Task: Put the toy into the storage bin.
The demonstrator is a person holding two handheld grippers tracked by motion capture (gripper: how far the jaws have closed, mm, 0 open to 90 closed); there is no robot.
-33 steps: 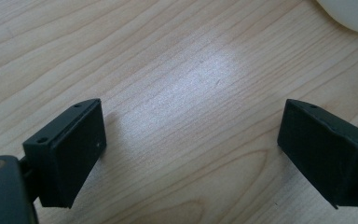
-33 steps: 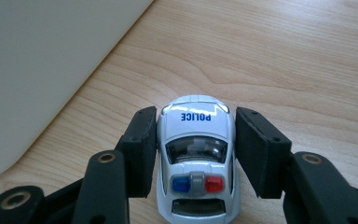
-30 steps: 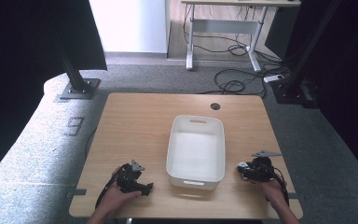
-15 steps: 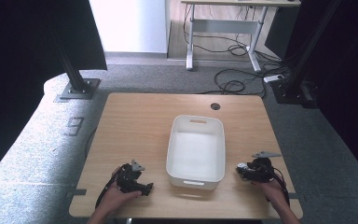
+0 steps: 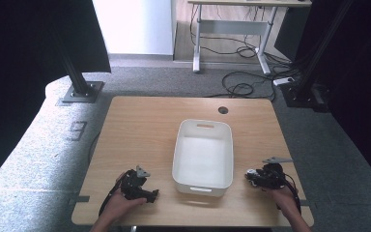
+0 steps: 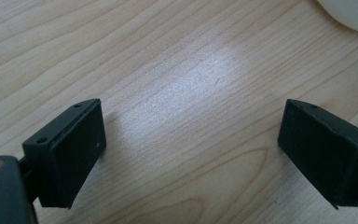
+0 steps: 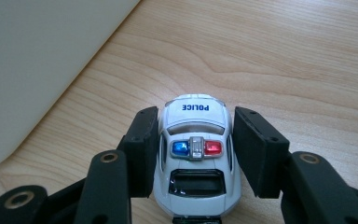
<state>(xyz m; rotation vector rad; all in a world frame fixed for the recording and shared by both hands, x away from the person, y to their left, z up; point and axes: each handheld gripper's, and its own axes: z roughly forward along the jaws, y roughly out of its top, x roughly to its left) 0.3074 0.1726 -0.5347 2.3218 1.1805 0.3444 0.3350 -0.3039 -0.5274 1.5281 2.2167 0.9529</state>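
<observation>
**Asker:** What are your tongs holding right now?

**Me:** My right tongs [image 7: 196, 154] have a white toy police car [image 7: 196, 163] between their jaws. The jaws stand on either side of its body, close against the doors, so I judge it pinched. It sits low over the wooden table [image 5: 140, 130], just right of the white plastic bin [image 5: 203, 154]. My left tongs [image 6: 191, 154] are spread wide with nothing between them, resting over bare wood left of the bin.

**Asker:** What could go wrong?

**Me:** The car is smooth and rounded, so a loose squeeze could let it slide out nose first. If I swing it toward the bin too low, it could also knock the rim and fall outside.
</observation>
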